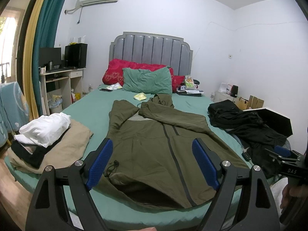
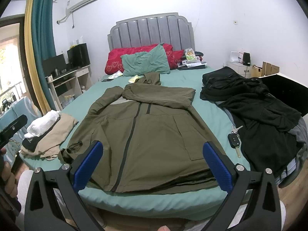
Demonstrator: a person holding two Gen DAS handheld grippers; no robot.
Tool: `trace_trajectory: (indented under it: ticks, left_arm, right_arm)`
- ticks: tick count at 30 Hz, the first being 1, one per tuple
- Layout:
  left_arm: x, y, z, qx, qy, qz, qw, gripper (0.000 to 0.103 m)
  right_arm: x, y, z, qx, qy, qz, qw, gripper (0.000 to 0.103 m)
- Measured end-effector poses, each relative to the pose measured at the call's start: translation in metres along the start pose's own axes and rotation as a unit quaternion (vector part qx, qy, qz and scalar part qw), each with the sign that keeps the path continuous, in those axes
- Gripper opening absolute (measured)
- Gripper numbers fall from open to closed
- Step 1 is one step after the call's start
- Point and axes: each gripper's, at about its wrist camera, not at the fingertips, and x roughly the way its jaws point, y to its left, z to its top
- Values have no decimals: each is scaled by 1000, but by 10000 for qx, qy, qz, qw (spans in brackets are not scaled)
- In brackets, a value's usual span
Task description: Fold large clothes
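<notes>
An olive green hooded jacket [image 1: 152, 146] lies front up on the green bed sheet [image 1: 80, 105], zipper closed, both sleeves folded across the chest, hood toward the pillows. It also shows in the right wrist view [image 2: 154, 134]. My left gripper [image 1: 152, 144] is open and empty, held above the jacket's hem at the foot of the bed. My right gripper [image 2: 153, 146] is open and empty, also above the hem, to the right of the left one. The right gripper shows at the edge of the left wrist view [image 1: 283, 154].
A stack of folded clothes, white on beige [image 1: 48, 134], lies at the bed's left edge. A heap of black clothes [image 2: 259, 111] lies on the right side, with a car key [image 2: 233, 140] beside it. Pillows [image 1: 148, 80] lie at the headboard. A desk [image 1: 61, 80] stands at the left.
</notes>
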Motion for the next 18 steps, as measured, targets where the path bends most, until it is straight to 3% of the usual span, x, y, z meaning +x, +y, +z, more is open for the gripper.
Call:
trace_trajectory:
  ticks: [18]
  left_arm:
    - [3,-2,-2,12,-2,-2,10000,87]
  right_arm:
    - [-1,-2,1,2,-25,-2,10000,102]
